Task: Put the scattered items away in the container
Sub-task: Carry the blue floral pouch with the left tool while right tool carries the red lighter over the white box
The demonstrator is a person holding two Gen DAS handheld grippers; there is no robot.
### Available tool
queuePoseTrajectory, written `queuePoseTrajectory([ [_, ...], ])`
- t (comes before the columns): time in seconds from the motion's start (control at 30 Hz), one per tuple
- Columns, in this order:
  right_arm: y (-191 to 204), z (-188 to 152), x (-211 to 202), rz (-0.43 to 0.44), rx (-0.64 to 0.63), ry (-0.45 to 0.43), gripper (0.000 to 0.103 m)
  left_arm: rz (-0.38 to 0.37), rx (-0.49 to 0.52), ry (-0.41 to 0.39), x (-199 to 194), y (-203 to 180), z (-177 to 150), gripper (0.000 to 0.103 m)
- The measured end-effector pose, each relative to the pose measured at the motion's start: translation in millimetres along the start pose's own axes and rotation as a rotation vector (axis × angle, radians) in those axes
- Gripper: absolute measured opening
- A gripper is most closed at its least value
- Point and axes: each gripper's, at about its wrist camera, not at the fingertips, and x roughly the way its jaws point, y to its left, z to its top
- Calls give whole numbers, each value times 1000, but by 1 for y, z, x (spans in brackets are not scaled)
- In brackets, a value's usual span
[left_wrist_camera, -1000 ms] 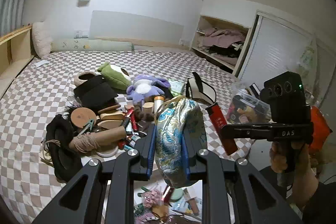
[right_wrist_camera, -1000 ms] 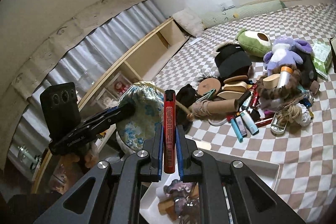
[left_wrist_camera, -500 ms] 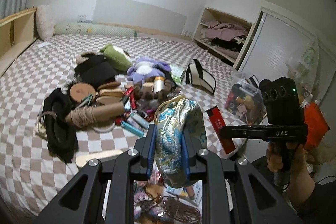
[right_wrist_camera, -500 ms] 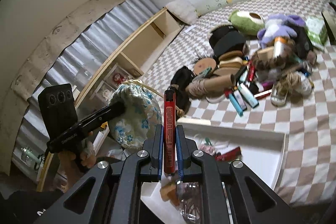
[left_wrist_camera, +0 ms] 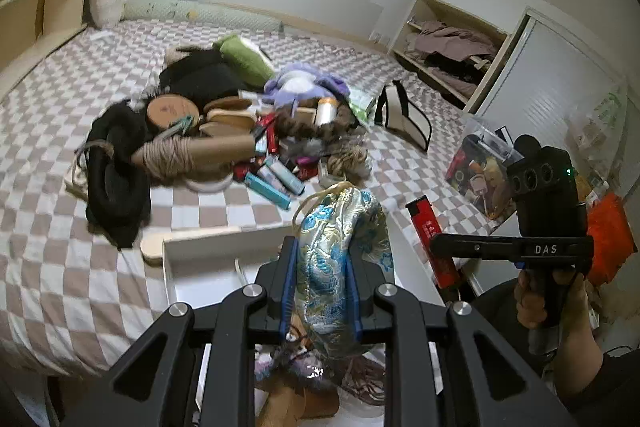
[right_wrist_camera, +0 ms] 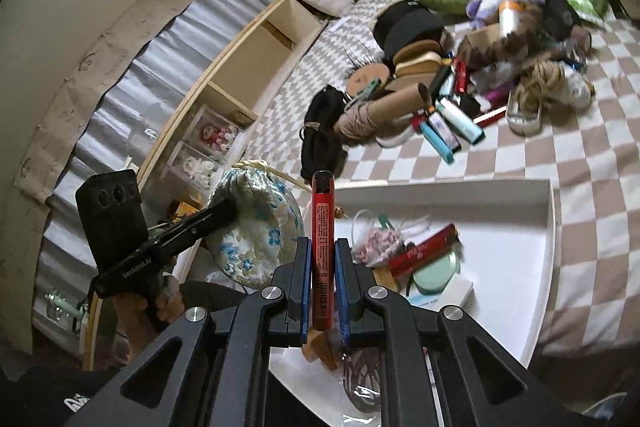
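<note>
The left gripper (left_wrist_camera: 322,277) is clamped on a plump drawstring pouch of glossy blue-and-gold brocade (left_wrist_camera: 340,259), its blue-padded fingers (left_wrist_camera: 289,279) pressing into the soft sides while the cream cord loops out at the gathered top. The right gripper (right_wrist_camera: 323,269) is pinched tight on a slim red plastic lighter with a black cap (right_wrist_camera: 322,243), held upright. Both hang above a shallow white rectangular tray (right_wrist_camera: 548,227) that sits at the edge of the brown-and-white checked bedspread (right_wrist_camera: 580,143). In the tray lie a red tube (right_wrist_camera: 424,247), a round pale-green compact (right_wrist_camera: 436,271) and a small white box (right_wrist_camera: 450,289). Beyond the tray, a cardboard tube wound with tan rope (left_wrist_camera: 192,151) lies in the scattered heap beside a purple plush toy (left_wrist_camera: 304,85).
</note>
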Motion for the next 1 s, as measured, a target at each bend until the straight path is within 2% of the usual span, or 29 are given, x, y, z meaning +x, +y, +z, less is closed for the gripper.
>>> queuePoseTrajectory([
  [0.23, -9, -13, 13, -7, 33, 38, 12, 8, -29, 45, 14, 6, -16, 22],
  [0.53, -20, -23, 22, -37, 71, 59, 12, 23, -13, 101, 36, 0, -27, 22],
  [1.0, -31, -28, 20, -71, 97, 60, 12, 27, -7, 122, 48, -4, -28, 22],
])
